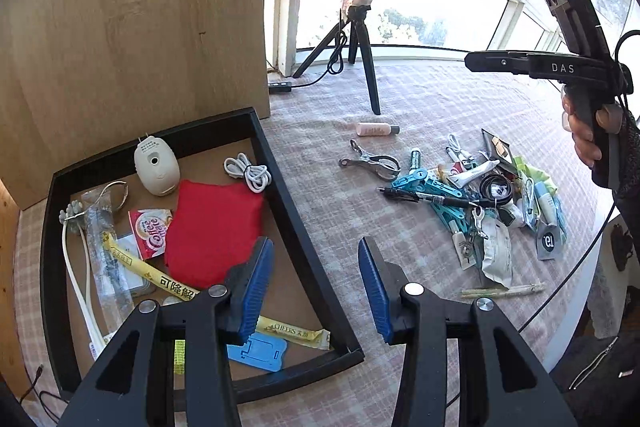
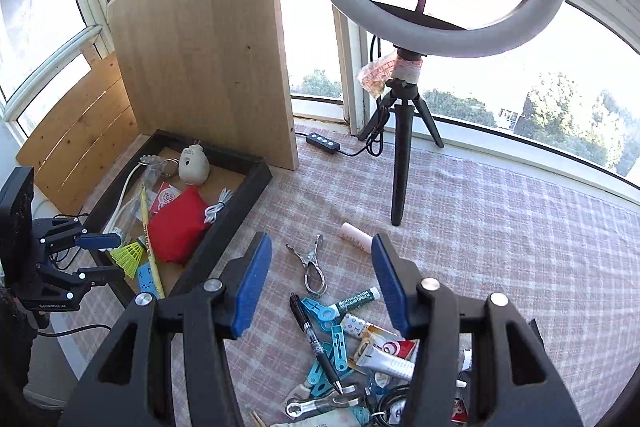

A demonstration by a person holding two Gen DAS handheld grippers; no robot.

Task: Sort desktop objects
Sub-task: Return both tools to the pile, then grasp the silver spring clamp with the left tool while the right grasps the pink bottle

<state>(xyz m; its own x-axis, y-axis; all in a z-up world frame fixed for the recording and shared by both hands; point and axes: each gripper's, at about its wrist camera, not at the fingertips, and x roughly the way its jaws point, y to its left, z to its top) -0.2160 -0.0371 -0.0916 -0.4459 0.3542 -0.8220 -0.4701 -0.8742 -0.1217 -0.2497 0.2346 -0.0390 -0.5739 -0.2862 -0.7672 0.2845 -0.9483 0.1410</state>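
A black-framed tray [image 1: 280, 163] holds a red pouch [image 1: 214, 231], a white cable [image 1: 248, 171], a white plug-in device [image 1: 156, 167] and sachets. My left gripper [image 1: 316, 287] hovers open over the tray's near right corner with nothing between its fingers. In the right wrist view, the left gripper [image 2: 110, 255] has a yellow-green shuttlecock [image 2: 128, 253] lying just beyond its tips in the tray [image 2: 232, 219]. My right gripper [image 2: 320, 283] is open and empty above the pile of small objects [image 2: 360, 347], which includes a black pen [image 2: 316, 339]. A hand holds the right gripper [image 1: 472, 61] above the pile [image 1: 480, 203].
A ring light on a tripod [image 2: 400, 147] stands behind the pile, its cable and switch trailing left. An upright wooden board [image 2: 200, 67] stands behind the tray. A metal clip [image 2: 312, 267] and a pink bottle [image 2: 356, 235] lie apart on the checked cloth. Windows close the far side.
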